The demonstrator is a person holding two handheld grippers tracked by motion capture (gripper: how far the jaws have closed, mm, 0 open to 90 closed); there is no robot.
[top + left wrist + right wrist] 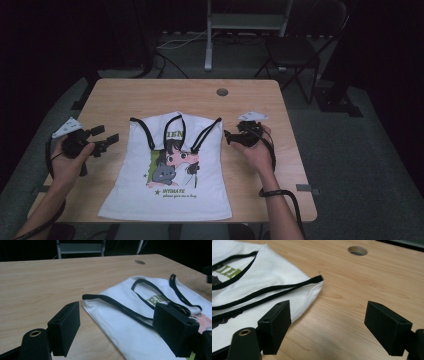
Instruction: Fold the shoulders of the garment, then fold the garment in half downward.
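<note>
A white sleeveless top (170,170) with black trim and a cartoon print lies flat on the wooden table (150,95), straps toward the far edge. My left gripper (106,138) hovers open just left of the top's left shoulder corner (86,297). My right gripper (231,137) is held open just right of the right shoulder corner (318,278). Nothing sits between either pair of jaws. In the left gripper view the black strap (117,305) runs across the white cloth (130,332). The right gripper view has the top (244,287) at its left.
A round cable hole (222,92) sits near the table's far edge, and it is in the right gripper view (357,250) too. A folding chair (295,47) and a metal stand (209,35) are on the floor beyond. Bare wood flanks the top on both sides.
</note>
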